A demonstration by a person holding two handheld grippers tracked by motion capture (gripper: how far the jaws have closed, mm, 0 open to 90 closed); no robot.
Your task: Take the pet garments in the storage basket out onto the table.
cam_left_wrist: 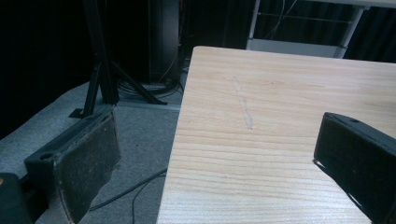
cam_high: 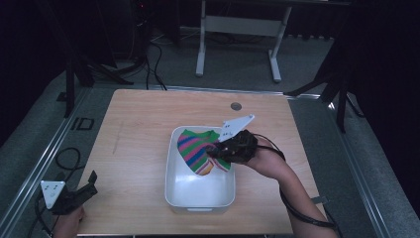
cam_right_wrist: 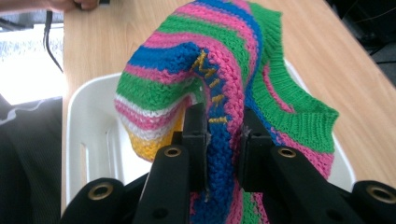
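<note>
Pinching a striped multicoloured knitted garment (cam_right_wrist: 219, 70), the right tool (cam_right_wrist: 224, 135) holds it above the white plastic tub (cam_high: 198, 196). Left tool (cam_left_wrist: 215, 154) sits spread at the wooden worktop (cam_high: 138, 129) edge.

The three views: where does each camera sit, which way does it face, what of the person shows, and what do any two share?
High view: above the person's side, looking forward and down on the table; both forearms, left gripper and right gripper show.
Left gripper view: rides the left gripper, facing the table's bare corner and floor; jaws wide apart.
Right gripper view: rides the right gripper, facing the knitted cloth over the white bin; jaws clamp it.
Shared: high and right gripper views both show cloth and bin.
</note>
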